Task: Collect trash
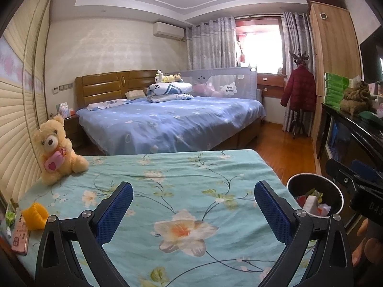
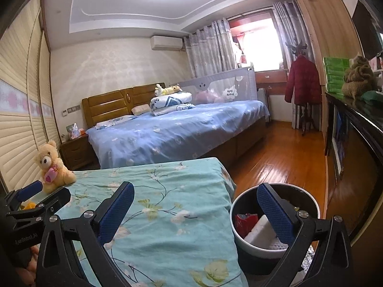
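A round dark trash bin [image 2: 275, 244] with a white rim stands on the floor at the right edge of the small bed; it holds red, white and other scraps. It also shows in the left wrist view [image 1: 316, 196]. My left gripper [image 1: 194, 203] is open and empty above the teal floral sheet [image 1: 182, 191]. My right gripper [image 2: 195, 205] is open and empty, its right finger over the bin and its left finger over the sheet [image 2: 167, 203]. The right gripper also shows in the left wrist view [image 1: 354, 179], and the left gripper in the right wrist view [image 2: 36, 196].
A teddy bear [image 1: 57, 148] sits at the bed's far left corner. A yellow object [image 1: 36, 216], a pink phone [image 1: 20, 236] and a green wrapper [image 1: 9, 215] lie at the left edge. A large blue bed [image 1: 172, 124] is beyond. A dark cabinet [image 2: 354, 143] lines the right wall.
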{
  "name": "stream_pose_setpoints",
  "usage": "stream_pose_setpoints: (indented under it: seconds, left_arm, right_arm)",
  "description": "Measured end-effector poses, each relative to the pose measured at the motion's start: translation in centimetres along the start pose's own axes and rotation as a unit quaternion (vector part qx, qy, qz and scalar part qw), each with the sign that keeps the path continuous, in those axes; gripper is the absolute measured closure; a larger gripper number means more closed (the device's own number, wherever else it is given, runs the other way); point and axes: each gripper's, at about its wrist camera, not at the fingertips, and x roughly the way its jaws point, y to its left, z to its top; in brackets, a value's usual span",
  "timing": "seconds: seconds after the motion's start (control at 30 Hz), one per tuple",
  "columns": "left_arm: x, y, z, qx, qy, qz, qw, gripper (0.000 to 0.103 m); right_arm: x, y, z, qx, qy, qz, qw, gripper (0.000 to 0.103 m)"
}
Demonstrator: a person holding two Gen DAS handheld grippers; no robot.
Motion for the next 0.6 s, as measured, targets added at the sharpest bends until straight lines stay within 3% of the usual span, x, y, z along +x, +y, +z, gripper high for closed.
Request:
stream_pose_setpoints:
  seconds: [0.6]
  left_arm:
    - [0.57,0.71,-0.02,-0.002,-0.005,0.001,1.0,0.001]
  right_arm:
    - [0.02,0.05,-0.09,0.001,-0.001,0.012,1.0,0.0]
